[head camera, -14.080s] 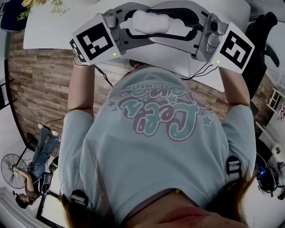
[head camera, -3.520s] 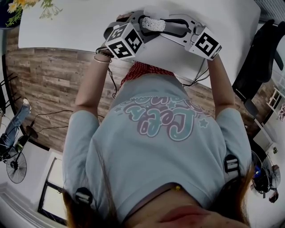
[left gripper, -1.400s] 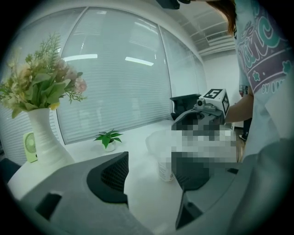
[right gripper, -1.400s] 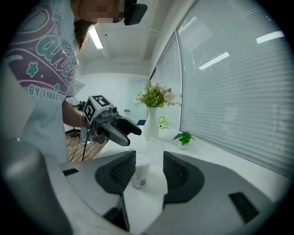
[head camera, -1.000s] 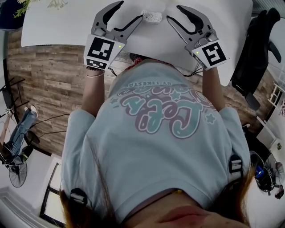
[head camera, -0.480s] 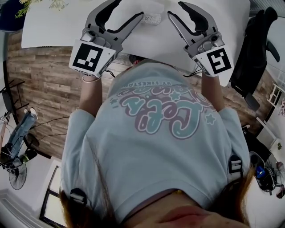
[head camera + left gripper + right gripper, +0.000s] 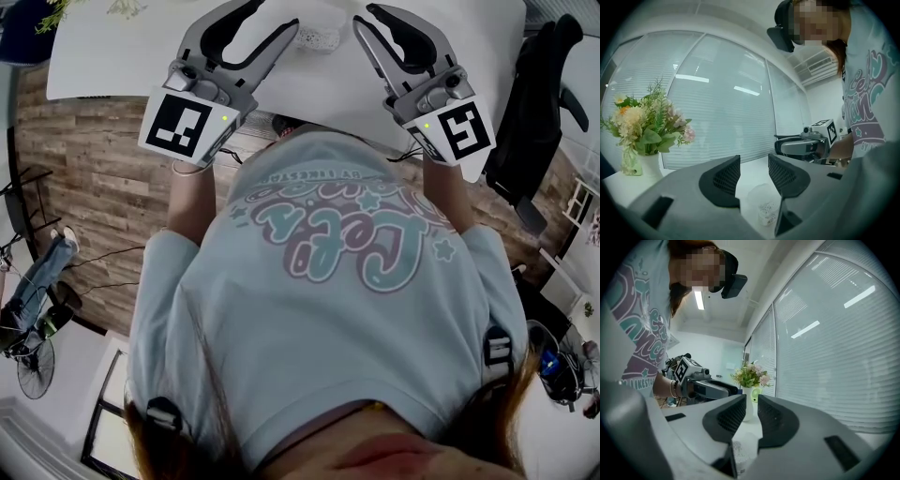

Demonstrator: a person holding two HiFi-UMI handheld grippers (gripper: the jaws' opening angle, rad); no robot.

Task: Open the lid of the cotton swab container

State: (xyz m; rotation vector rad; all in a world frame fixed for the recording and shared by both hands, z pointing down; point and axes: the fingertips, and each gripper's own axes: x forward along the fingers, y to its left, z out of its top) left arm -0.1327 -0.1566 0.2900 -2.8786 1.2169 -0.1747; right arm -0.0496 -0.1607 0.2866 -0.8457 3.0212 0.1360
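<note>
Seen from the head camera, a person held the left tongs (image 7: 275,13) and right tongs (image 7: 365,16) above a white counter (image 7: 112,56); the small cotton swab container (image 7: 317,38) stood on the counter between and below their tips, touched by neither; a few seconds earlier both tongs had clamped it, and a second earlier they flanked it lower down; now they sat higher and nearer the camera; both had just been closing, the left released with a clear gap, the right nearly together yet empty; a vase of flowers (image 7: 640,124) stood at the counter's far end.
</note>
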